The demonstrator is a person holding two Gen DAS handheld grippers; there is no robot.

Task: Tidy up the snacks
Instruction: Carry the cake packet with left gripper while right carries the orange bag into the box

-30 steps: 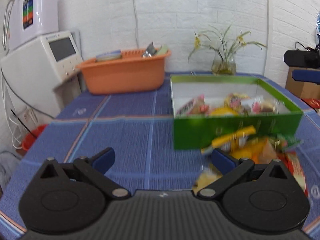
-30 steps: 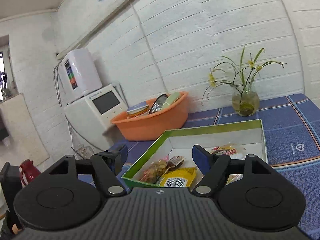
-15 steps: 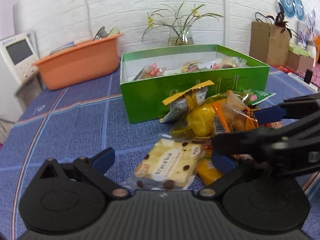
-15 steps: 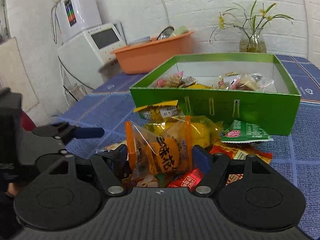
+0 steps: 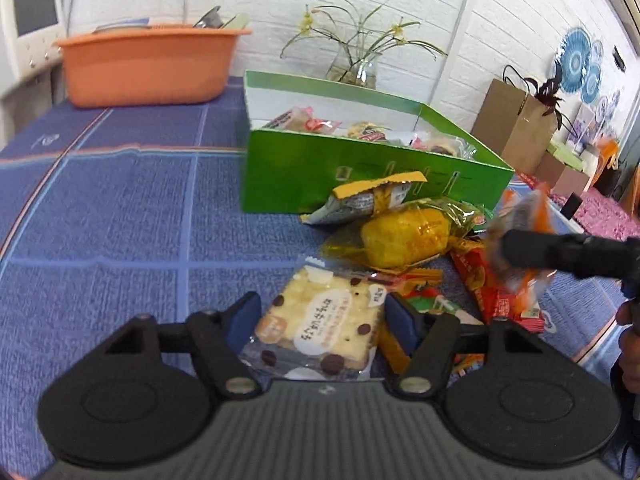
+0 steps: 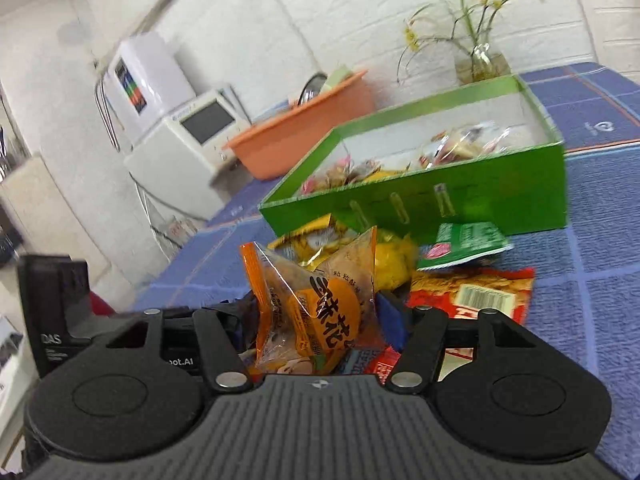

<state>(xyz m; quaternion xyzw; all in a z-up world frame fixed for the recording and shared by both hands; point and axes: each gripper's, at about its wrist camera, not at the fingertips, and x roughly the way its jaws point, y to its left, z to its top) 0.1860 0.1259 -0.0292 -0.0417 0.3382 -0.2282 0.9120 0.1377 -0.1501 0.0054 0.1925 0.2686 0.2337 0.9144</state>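
Observation:
A pile of wrapped snacks lies on the blue tablecloth in front of the green box (image 5: 360, 172) (image 6: 420, 208), which holds several packets. My left gripper (image 5: 322, 320) is low over the pile's near edge. Its jaws are closing on a pale cake packet with chocolate chips (image 5: 320, 324), and both pads touch its sides. My right gripper (image 6: 316, 316) is shut on an orange snack packet (image 6: 320, 308). In the left wrist view that orange packet (image 5: 516, 248) hangs clamped above the pile at the right. A yellow cake packet (image 5: 404, 236) lies just behind.
An orange basin (image 5: 148, 68) and a glass vase with flowers (image 5: 356, 68) stand at the back by the white brick wall. A white appliance (image 6: 188, 136) is beyond the table's left edge. A green packet (image 6: 464, 244) and a red one (image 6: 480, 296) lie right of the pile.
Both grippers came down to the snack pile. The left jaws narrowed around the chocolate-chip cake packet. The right jaws shut on the orange packet and the right view rolled.

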